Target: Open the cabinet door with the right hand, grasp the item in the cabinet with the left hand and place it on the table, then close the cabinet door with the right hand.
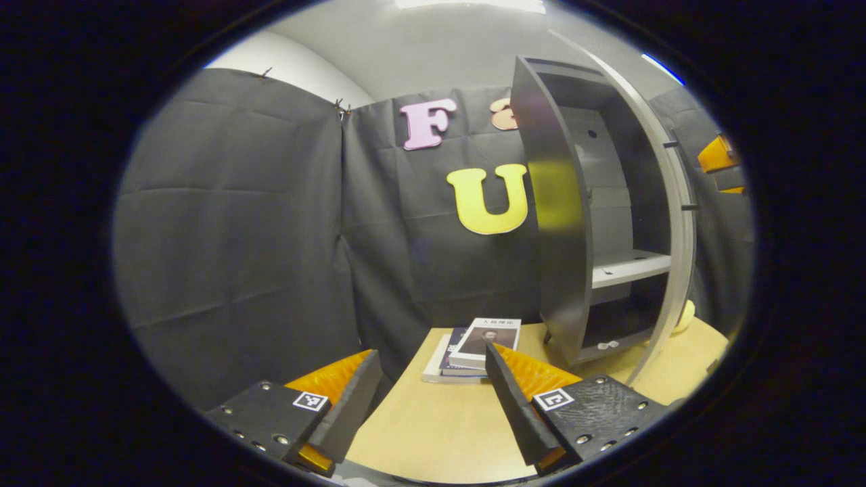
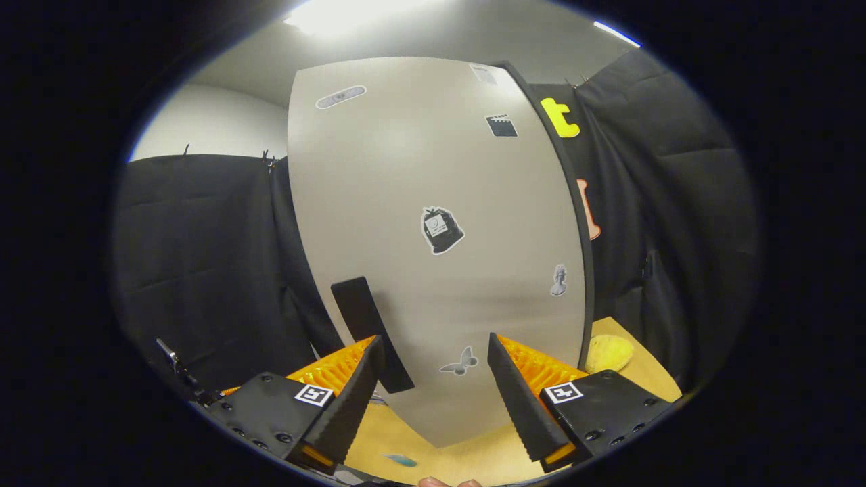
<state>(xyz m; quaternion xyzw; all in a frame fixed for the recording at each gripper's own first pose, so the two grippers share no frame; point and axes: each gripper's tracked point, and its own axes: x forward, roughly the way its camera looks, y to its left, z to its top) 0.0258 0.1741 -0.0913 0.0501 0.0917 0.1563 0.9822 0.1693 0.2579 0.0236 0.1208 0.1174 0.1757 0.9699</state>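
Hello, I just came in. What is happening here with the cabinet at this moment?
A person holds a tool in each hand at a wooden table. The cabinet stands open; its door is swung out in front of the right tool, whose jaws are open and hold nothing. The left tool is also open and empty, facing a stack of books on the table beside the cabinet. Its visible shelves look nearly empty.

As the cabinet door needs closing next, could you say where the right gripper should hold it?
Probably the black handle strip near the door's left edge in the right gripper view: long and narrow, so the open right gripper can straddle its width, coming straight at the door's outer face.
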